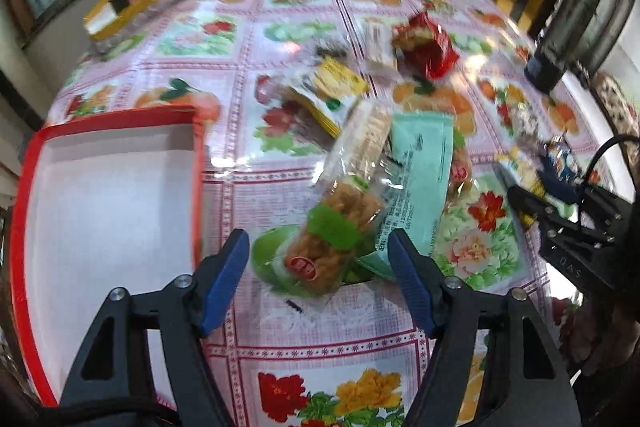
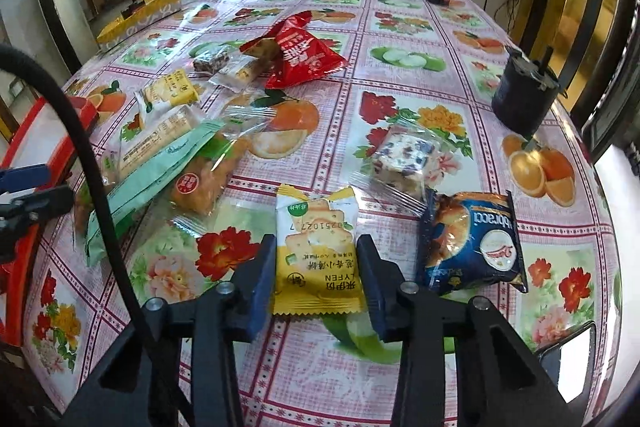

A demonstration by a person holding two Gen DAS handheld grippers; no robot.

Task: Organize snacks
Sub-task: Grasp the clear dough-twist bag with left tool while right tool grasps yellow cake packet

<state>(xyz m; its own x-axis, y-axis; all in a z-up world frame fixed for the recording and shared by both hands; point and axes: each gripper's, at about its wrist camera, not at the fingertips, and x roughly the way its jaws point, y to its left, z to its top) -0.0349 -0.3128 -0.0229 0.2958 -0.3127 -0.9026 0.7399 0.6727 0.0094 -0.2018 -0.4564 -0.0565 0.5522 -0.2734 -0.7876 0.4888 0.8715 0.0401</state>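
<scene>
Floral tablecloth [image 2: 400, 39]; yellow cracker packet [image 2: 316, 251], flat

- The yellow cracker packet [image 2: 316, 251], lying upside down to the right wrist camera, carries the Latin letters "LYFEN", Chinese characters around them, and a printed date code that reads roughly "20251027", with a further digit after it.
- The dark blue pastry packet [image 2: 472, 239] shows a partial brand word ending "...braci" in white, running sideways.
- The red triangular bag [image 2: 304, 53] bears large white Chinese characters, too tilted to read surely.
- The mint-green wrapper [image 1: 420, 179] has rows of small black print, blurred in the left wrist view.
- The other gripper's black body [image 1: 576, 259] shows faint raised letters, unreadable.
</scene>
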